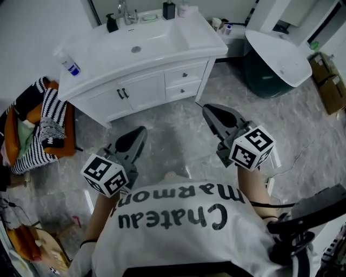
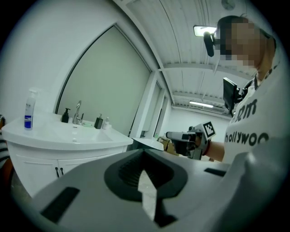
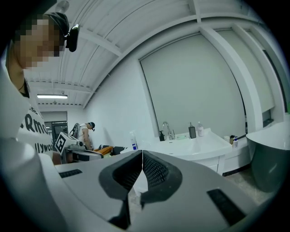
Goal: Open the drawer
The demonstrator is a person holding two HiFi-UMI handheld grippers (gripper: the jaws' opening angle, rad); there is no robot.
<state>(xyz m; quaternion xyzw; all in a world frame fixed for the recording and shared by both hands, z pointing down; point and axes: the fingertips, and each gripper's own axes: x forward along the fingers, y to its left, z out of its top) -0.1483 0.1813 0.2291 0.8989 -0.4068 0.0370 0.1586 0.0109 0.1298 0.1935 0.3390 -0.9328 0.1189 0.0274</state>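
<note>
A white vanity cabinet (image 1: 140, 89) with a sink stands ahead of me on the grey floor. Its two small drawers, the upper (image 1: 185, 74) and the lower (image 1: 183, 90), are on the cabinet's right side, both closed, each with a small knob. My left gripper (image 1: 138, 133) hangs over the floor short of the cabinet doors, shut and empty. My right gripper (image 1: 208, 110) is also shut with nothing in it, and points at the floor just right of the drawers. In the gripper views the vanity (image 2: 54, 136) (image 3: 195, 147) is still some way off beyond the closed left jaws (image 2: 144, 154) and right jaws (image 3: 142, 154).
A spray bottle (image 1: 69, 64), a faucet (image 1: 125, 13) and soap dispensers (image 1: 168, 10) stand on the vanity top. A basket of striped clothes (image 1: 38, 124) sits at the left. A white-topped dark tub (image 1: 273, 59) and cardboard boxes (image 1: 327, 81) are at the right.
</note>
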